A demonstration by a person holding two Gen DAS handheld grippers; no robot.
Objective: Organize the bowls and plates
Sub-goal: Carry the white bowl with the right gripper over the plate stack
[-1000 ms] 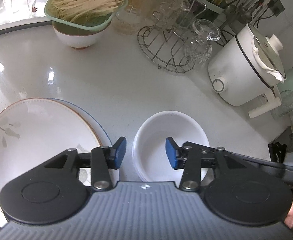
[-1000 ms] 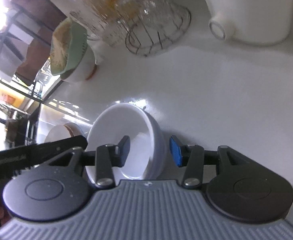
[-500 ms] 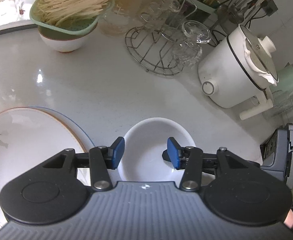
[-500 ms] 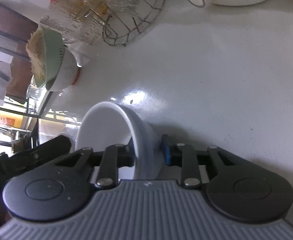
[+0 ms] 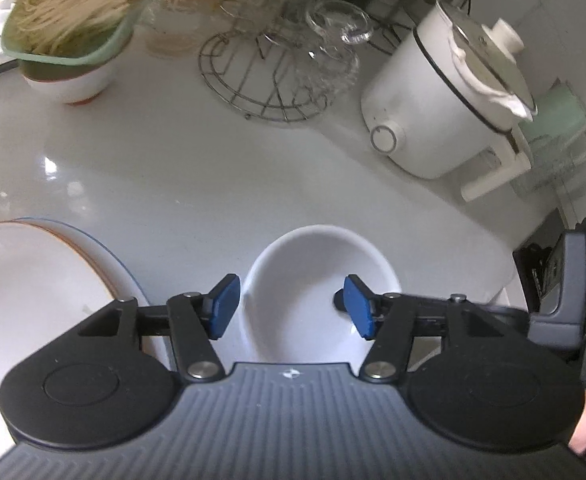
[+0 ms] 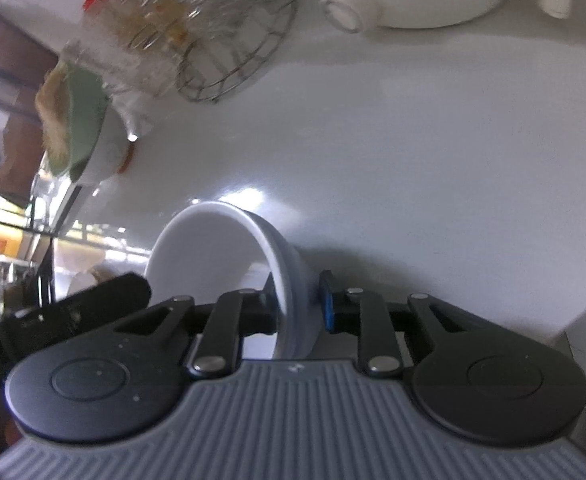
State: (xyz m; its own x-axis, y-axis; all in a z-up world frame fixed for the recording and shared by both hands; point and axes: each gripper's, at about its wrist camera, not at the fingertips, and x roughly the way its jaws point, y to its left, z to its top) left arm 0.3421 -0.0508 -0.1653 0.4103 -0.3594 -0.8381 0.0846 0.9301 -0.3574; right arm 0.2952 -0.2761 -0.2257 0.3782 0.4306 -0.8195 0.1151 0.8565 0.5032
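A plain white bowl [image 5: 313,276] sits on the white counter, just right of a stack of plates [image 5: 33,280] topped by one with an orange rim. My left gripper [image 5: 291,307] hovers over the bowl, open and still opening. Its left pad is outside the rim, its right pad is over the inside, and neither presses on anything. In the right wrist view the bowl [image 6: 213,248] looks tipped, its wall pinched between the two pads. My right gripper [image 6: 297,306] is closing on that rim. The right gripper's body [image 5: 565,300] shows at the right edge of the left wrist view.
At the back stand a green basket of noodles [image 5: 69,28] on a white bowl, a wire rack of glasses [image 5: 277,64], a white electric cooker [image 5: 445,108] and a pale green jug [image 5: 557,120]. The counter edge [image 5: 505,292] runs close by on the right.
My right gripper's pads have come together on the bowl's wall. My left gripper has shifted right until it is centred over the bowl, and its jaws have spread wider.
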